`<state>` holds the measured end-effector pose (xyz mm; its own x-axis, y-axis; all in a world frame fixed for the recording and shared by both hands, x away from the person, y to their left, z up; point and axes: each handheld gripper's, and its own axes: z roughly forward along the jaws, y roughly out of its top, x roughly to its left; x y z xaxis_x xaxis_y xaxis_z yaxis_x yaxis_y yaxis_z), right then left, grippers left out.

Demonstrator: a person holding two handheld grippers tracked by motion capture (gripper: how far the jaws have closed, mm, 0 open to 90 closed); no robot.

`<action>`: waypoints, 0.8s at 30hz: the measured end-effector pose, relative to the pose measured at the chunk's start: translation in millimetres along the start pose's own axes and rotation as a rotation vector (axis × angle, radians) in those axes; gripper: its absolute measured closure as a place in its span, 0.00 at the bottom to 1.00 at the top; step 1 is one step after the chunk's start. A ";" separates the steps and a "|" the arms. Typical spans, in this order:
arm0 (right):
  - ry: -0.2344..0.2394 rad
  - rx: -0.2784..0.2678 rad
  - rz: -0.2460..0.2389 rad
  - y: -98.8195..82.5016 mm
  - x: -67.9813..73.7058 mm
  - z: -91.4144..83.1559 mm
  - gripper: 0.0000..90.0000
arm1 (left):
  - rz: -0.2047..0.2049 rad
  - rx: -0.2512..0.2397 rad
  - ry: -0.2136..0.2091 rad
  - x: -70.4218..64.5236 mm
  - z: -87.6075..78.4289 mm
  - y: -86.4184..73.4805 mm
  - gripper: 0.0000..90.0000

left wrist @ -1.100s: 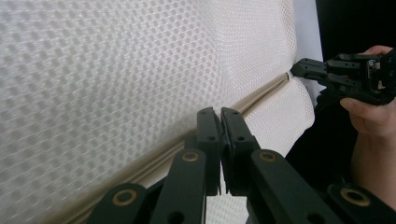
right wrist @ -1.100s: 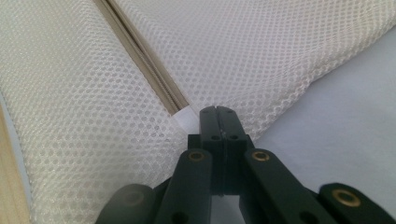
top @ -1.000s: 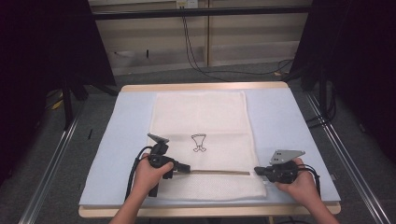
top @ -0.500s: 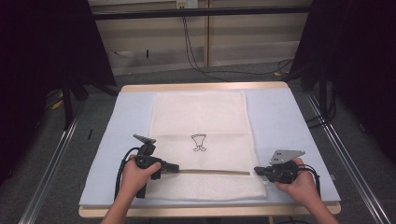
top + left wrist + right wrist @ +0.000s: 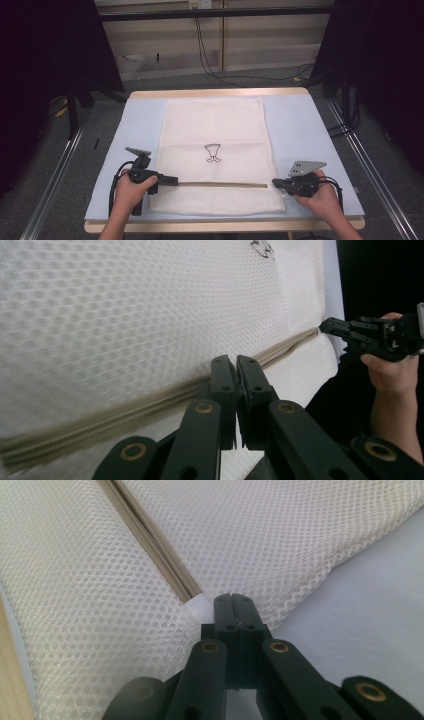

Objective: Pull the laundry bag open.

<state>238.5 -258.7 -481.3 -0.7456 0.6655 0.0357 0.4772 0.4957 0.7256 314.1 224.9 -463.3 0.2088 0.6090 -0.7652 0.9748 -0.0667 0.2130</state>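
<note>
the mesh bag (image 5: 215, 150) is laid flat on the blue mat (image 5: 310, 130), its zipper (image 5: 222, 184) near the near edge. the right gripper (image 5: 278, 184) is pressed together on the zipper's right end, the left gripper (image 5: 172, 181) is pinching the slider at the left. if the right pinch is lost, the bag could be dragged left and bunched, and the zipper may jam.

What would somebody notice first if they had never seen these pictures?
Probably the big cream mesh bag lying flat in the middle of the pale blue table top, with a small black drawing at its centre. Next, the tan zipper running across the bag near the person's edge. The left gripper is at the zipper's left end and the right gripper at its right end, both with jaws shut.
</note>
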 end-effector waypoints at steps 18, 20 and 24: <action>0.003 -0.001 0.001 -0.2 0.0 0.0 1.00 | -0.056 -0.054 0.008 34.5 -49.6 -7.0 0.97; 0.003 -0.003 -0.002 -0.2 -0.1 0.1 1.00 | -0.056 -0.055 0.006 38.8 -54.0 -7.9 0.97; 0.003 -0.003 -0.001 -0.3 -0.2 0.0 1.00 | -0.090 -0.067 0.010 49.6 -63.2 -10.3 0.97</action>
<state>238.5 -259.0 -481.5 -0.7476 0.6631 0.0375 0.4751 0.4945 0.7278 309.4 305.8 -465.0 0.1193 0.6178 -0.7772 0.9820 0.0419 0.1841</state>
